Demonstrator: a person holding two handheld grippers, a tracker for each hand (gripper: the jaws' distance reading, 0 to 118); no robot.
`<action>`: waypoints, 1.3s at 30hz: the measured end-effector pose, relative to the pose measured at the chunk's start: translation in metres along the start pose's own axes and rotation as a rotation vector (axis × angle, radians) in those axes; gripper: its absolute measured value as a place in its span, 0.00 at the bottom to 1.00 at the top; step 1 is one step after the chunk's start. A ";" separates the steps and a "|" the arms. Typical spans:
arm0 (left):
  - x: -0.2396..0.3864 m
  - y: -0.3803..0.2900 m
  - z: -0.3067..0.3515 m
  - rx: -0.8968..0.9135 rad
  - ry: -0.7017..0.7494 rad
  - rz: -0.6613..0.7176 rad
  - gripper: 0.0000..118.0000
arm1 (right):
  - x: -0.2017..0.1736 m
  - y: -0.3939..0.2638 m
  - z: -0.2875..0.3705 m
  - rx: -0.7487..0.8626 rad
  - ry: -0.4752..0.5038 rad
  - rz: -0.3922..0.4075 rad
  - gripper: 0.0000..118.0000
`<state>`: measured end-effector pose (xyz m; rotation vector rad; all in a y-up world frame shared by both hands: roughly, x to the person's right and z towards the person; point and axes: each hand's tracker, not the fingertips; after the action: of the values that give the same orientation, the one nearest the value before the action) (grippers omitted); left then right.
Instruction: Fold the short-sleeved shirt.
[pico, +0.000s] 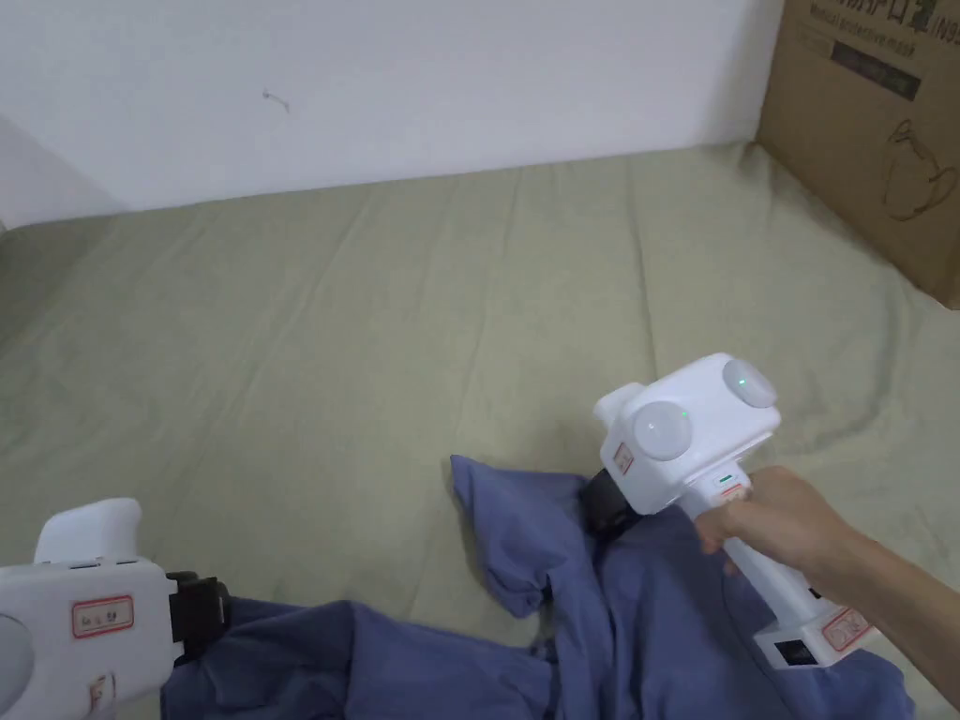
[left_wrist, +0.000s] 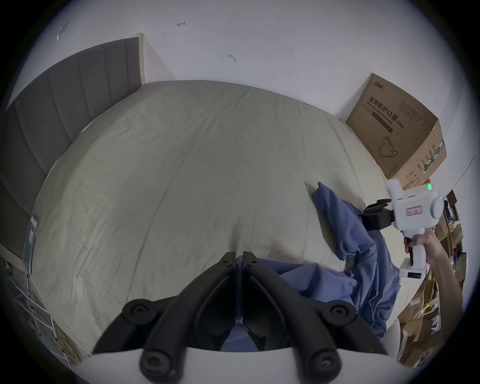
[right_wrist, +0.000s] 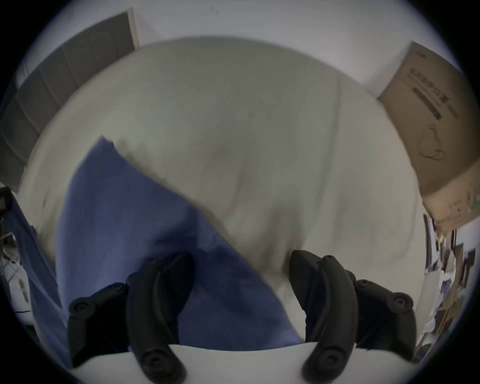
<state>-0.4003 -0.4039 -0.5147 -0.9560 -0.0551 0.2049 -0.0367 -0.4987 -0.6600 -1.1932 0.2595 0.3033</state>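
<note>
A blue short-sleeved shirt (pico: 656, 619) lies crumpled at the near edge of a bed with a pale green sheet (pico: 375, 328). At the bottom left of the head view, my left gripper (pico: 220, 607) touches the shirt's left end. In the left gripper view its jaws (left_wrist: 239, 256) are shut with blue cloth (left_wrist: 311, 280) pinched between them. A hand holds my right gripper (pico: 592, 511) over the raised right part of the shirt. In the right gripper view those jaws (right_wrist: 241, 259) stand wide open, with the blue fabric (right_wrist: 124, 207) under the left jaw and running between them.
A large cardboard box (pico: 872, 122) stands on the bed at the far right, against the white wall. A grey padded headboard (left_wrist: 65, 109) borders the bed on the left. Most of the sheet beyond the shirt is bare. Clutter and boxes (left_wrist: 426, 311) sit off the bed's right side.
</note>
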 end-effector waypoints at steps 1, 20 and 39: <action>-0.001 -0.001 0.000 -0.003 0.003 0.006 0.01 | -0.001 0.002 -0.002 0.025 -0.041 0.018 0.73; -0.038 0.010 0.061 0.096 0.058 0.058 0.01 | 0.034 -0.015 0.120 0.180 0.081 -0.249 0.00; -0.037 0.070 0.193 0.372 0.110 0.044 0.01 | 0.128 -0.106 0.357 0.604 0.167 -0.502 0.00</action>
<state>-0.4731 -0.2166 -0.4588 -0.5970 0.1029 0.1942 0.1344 -0.1884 -0.4889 -0.6493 0.1696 -0.3028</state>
